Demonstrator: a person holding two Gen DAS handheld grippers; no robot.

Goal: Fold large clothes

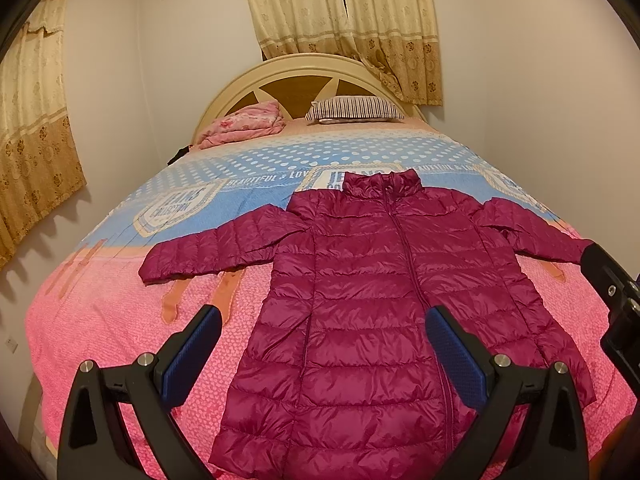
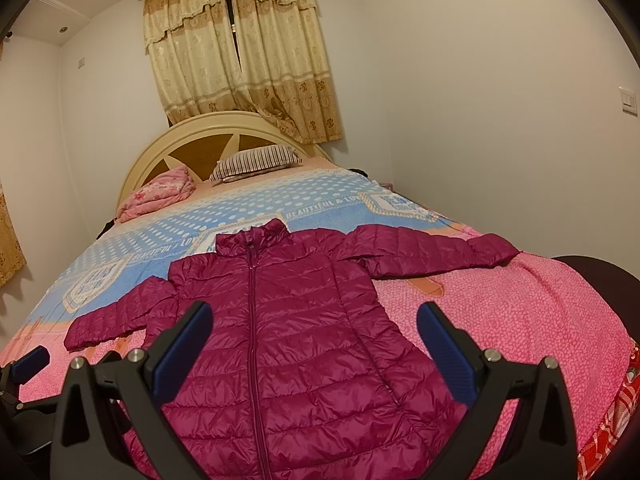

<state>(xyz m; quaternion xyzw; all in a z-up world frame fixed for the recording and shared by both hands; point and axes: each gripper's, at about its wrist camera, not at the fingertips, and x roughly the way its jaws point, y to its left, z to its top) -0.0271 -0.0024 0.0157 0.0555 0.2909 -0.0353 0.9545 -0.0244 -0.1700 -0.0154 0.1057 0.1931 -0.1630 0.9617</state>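
I hold both the left hand-held gripper [image 1: 320, 348] and the right hand-held gripper [image 2: 314, 340] wide, empty, above the magenta puffer jacket [image 1: 372, 300] spread flat on the bed [image 1: 120, 340].

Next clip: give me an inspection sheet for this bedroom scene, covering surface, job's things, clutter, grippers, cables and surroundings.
Surface: bed with a pink and blue patterned cover, fairly smooth.
Job's things: magenta puffer jacket lying flat, front up, zipped, both sleeves spread out; not yet folded.
Clutter: striped pillow and bundled pink blanket at the headboard, apart from the jacket.
Grippers: left gripper open above the jacket's hem, holding nothing; right gripper open above the lower jacket, holding nothing.
Cables: nothing seen.
Surroundings: cream headboard, beige curtains, white walls, wall switch.
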